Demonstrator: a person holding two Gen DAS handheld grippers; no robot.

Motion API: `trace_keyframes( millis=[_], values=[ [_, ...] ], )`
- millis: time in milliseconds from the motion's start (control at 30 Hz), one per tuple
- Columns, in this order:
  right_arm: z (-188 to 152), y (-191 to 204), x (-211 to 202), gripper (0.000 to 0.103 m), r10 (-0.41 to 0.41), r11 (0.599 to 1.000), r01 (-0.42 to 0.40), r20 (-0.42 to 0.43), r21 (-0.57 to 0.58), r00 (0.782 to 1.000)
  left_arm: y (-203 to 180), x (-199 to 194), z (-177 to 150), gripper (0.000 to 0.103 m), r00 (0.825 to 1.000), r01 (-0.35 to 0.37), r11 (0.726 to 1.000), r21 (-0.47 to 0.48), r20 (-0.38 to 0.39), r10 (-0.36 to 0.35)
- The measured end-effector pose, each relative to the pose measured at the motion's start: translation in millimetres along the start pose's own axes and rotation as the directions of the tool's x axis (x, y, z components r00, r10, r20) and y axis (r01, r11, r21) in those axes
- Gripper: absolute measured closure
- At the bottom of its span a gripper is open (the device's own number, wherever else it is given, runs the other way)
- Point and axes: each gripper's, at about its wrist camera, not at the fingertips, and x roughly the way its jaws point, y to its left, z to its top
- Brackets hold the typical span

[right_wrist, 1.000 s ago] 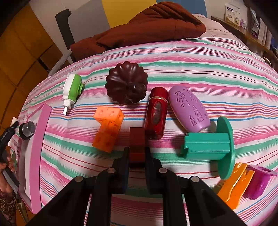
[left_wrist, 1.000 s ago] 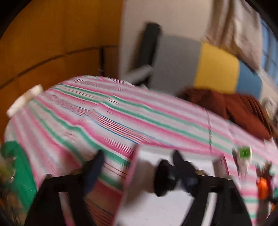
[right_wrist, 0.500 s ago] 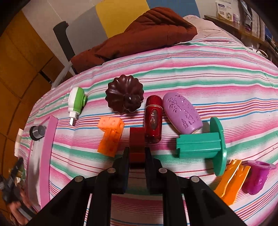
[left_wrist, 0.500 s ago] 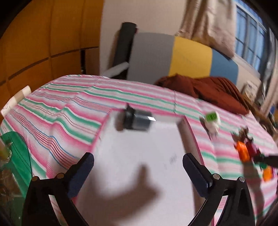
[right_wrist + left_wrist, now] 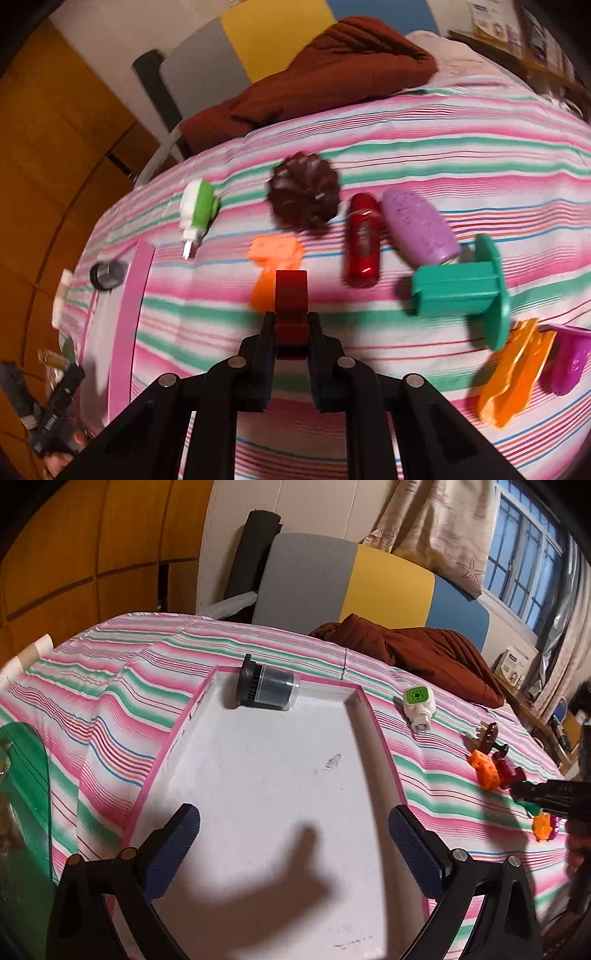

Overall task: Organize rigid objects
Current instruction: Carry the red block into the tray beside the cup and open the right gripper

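Since 1 second ago the left gripper [image 5: 293,845] has let go of the black jar [image 5: 266,691], now lying on its side at the pink tray's [image 5: 380,738] far end; its fingers gape empty. Right of the tray, the right gripper [image 5: 291,332] clamps a dark red block [image 5: 291,295], long axis pointing away.

pink-rimmed white tray [image 5: 373,716], dark red block [image 5: 291,291]
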Motion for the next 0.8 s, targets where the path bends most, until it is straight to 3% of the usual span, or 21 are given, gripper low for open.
trace_keyframes(
  millis=[200,433,567,800],
  values=[
    [-12,54,13,0.089,0.068,0.994,-0.072,-0.044,-0.079,0.997,0,-4,-2,0.0,1.0,-0.008,0.999,0.031,-0.002,0.008],
    [-7,148,40,0.089,0.165,0.964,-0.182,-0.1,-0.194,0.981,6,-10,-6,0.0,1.0,-0.009,0.999,0.041,-0.003,0.009],
    [-2,193,68,0.089,0.148,0.953,-0.179,-0.14,-0.246,0.979,12,-13,-9,0.0,1.0,-0.011,0.999,0.043,-0.008,0.011],
    [13,232,114,0.089,0.066,0.95,-0.115,-0.172,-0.292,0.983,20,-15,-11,0.0,1.0,-0.018,0.998,0.063,-0.021,0.019]
  ],
)
